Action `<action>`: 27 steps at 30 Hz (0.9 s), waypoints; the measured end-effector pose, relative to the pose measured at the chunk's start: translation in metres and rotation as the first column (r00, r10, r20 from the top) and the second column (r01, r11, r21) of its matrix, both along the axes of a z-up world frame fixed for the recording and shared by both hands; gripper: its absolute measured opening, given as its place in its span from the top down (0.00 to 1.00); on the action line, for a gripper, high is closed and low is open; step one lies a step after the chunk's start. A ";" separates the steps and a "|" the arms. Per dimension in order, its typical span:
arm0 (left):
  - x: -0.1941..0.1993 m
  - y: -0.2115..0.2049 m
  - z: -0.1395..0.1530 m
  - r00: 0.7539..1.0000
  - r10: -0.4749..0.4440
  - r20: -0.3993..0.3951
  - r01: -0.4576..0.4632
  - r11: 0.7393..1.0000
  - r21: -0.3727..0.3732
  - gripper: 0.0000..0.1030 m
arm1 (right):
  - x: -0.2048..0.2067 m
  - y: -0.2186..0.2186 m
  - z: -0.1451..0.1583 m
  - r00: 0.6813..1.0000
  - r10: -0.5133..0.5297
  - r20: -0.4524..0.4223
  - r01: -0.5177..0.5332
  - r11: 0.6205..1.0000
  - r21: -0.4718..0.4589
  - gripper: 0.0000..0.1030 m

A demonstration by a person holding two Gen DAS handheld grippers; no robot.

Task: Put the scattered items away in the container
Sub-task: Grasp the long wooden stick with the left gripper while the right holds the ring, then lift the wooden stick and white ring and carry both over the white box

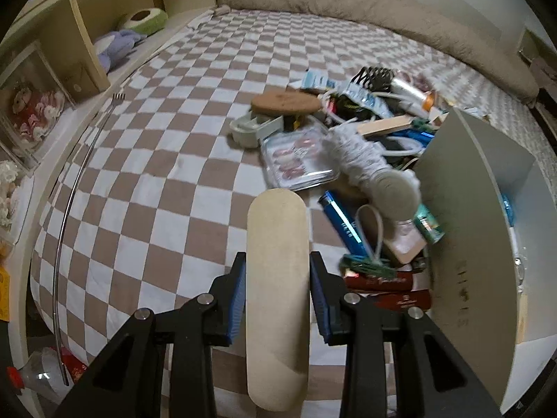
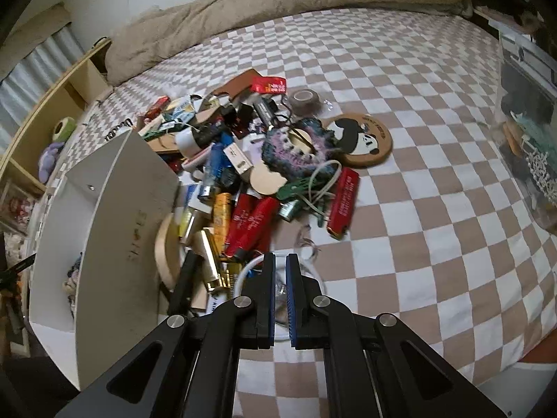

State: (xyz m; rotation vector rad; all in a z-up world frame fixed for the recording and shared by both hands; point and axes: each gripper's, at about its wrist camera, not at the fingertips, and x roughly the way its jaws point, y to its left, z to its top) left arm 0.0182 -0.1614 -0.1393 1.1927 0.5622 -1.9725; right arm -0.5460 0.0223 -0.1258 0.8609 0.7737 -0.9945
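My left gripper (image 1: pixel 277 261) is shut on a pale wooden oval board (image 1: pixel 277 278), held above the checkered bed, left of the pile. The white open box (image 1: pixel 487 244) stands at the right of the left wrist view and at the left of the right wrist view (image 2: pixel 115 244). A heap of scattered items lies beside it: red lighters (image 2: pixel 250 219), a panda coaster (image 2: pixel 362 137), a knitted piece (image 2: pixel 299 149), a blue lighter (image 1: pixel 343 224). My right gripper (image 2: pixel 280 261) is nearly closed with a narrow gap, over a white cable loop (image 2: pixel 313 268) at the pile's near edge.
A checkered bedsheet (image 2: pixel 435 174) covers the bed, with a beige blanket (image 2: pixel 278 3) at the back. A wooden shelf (image 1: pixel 87 52) with plush toys runs along the left. A clear bag (image 2: pixel 529 132) of things lies at the right. A metal back-scratcher (image 1: pixel 75 209) lies along the bed's left edge.
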 end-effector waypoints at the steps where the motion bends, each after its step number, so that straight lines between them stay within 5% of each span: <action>1: -0.001 0.001 0.002 1.000 -0.001 -0.007 0.001 1.000 -0.002 0.67 | 0.000 0.001 0.001 1.000 0.003 -0.005 -0.003 1.000 -0.003 0.94; 15: -0.018 0.021 0.028 0.995 -0.051 -0.091 0.050 0.999 -0.013 0.67 | -0.008 -0.011 -0.040 0.996 -0.052 -0.072 0.059 0.994 0.092 0.91; 17: -0.021 0.023 0.029 0.994 -0.057 -0.093 0.057 0.998 -0.011 0.67 | -0.010 -0.013 -0.041 0.996 -0.069 -0.049 0.074 0.992 0.104 0.46; 18: -0.022 0.024 0.029 0.994 -0.060 -0.093 0.060 0.998 -0.010 0.67 | -0.011 -0.013 -0.041 0.996 -0.076 -0.038 0.080 0.991 0.105 0.05; 27: -0.028 0.028 0.027 0.994 -0.064 -0.093 0.065 0.998 0.003 0.67 | 0.014 -0.018 -0.061 0.997 -0.029 -0.067 0.041 0.983 0.181 0.00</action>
